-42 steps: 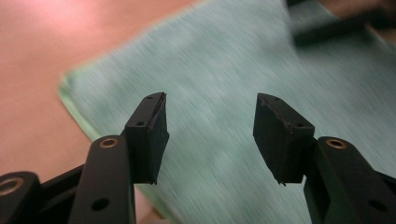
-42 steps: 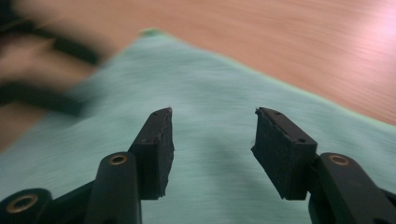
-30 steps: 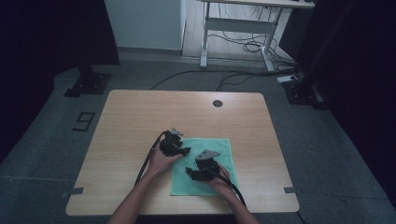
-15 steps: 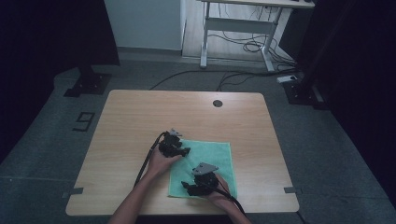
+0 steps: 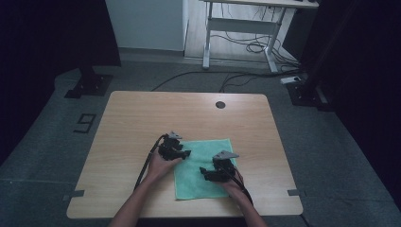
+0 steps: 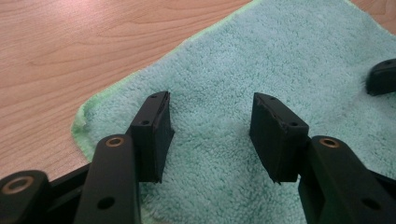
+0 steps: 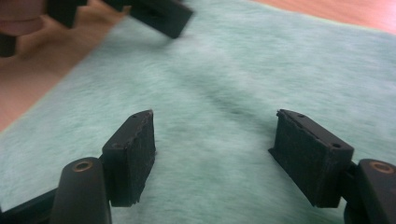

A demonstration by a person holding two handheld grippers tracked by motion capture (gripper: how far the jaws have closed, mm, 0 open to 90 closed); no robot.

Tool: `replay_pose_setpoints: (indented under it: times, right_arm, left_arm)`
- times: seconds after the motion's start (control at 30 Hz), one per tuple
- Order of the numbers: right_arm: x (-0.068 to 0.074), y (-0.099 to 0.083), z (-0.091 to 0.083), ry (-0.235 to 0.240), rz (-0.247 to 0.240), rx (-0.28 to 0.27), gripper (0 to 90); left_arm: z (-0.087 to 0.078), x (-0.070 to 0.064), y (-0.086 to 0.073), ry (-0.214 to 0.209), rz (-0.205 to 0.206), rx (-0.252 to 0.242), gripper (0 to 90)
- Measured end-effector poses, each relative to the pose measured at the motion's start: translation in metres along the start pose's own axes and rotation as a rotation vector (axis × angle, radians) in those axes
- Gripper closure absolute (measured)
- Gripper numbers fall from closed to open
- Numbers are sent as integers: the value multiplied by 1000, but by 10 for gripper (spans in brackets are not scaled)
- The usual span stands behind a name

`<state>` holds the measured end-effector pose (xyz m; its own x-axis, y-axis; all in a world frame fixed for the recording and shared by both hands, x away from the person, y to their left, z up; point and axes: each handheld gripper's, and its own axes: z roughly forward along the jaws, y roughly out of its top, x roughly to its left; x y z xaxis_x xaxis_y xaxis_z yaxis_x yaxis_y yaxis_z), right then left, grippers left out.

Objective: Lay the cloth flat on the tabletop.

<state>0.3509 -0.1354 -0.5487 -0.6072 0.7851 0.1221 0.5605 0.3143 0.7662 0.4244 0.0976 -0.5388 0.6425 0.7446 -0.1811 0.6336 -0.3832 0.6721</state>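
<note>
Green cloth (image 5: pixel 203 170) lies flat on the near half of the desk (image 5: pixel 142 118), a little right of its middle, its pale edge running out to the bare wood on the person's left. Both grippers sit over it. The left gripper (image 5: pixel 182 153) hovers at the cloth's upper left corner — in the left gripper view its jaws stand well apart, with terry pile (image 6: pixel 289 60) showing between and beyond them and the corner's green hem just off to the side. The right gripper (image 5: pixel 208 172) is lower and nearer the person, over the cloth's middle, pointing across it toward the left side; in the right gripper view its jaws are likewise spread wide with nothing between them but cloth (image 7: pixel 261 60), the picture a little blurred.

Judging from this, the work in hand looks like the approach before a grasp — likely the start of a fold or a lift — with neither pair of jaws pinching fabric yet. The next move calls for each gripper to drop until one jaw can slide under, or both can gather, a bit of the edge. The left is well placed at its corner. The right seems to sit too far inside the cloth for an edge grasp, so it would need to shift toward a hem first, or pinch up a ridge of pile where it is.
</note>
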Motion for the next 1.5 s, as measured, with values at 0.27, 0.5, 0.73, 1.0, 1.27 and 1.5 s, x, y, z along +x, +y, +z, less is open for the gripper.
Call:
replay_pose_setpoints:
  times: [0.27,0.5,0.73,1.0,1.27,1.5]
  right_arm:
    - [30,1,7,69,-98,19,333]
    - [-6,-3,0,-29,45,-10,323]
    - [-26,-1,-9,-82,70,-8,315]
    - [-41,30,21,-67,74,13,393]
    - [-66,26,22,-139,111,-18,434]
    - [-49,16,-5,-131,89,-35,396]
  left_arm:
    - [1,1,0,4,2,-6,489]
    - [0,4,-1,-7,-1,-16,514]
    - [1,1,-1,5,5,-12,504]
    - [0,3,-1,-2,3,-16,501]
    - [0,3,-1,-7,0,-15,504]
    - [0,5,-1,-15,-4,-16,504]
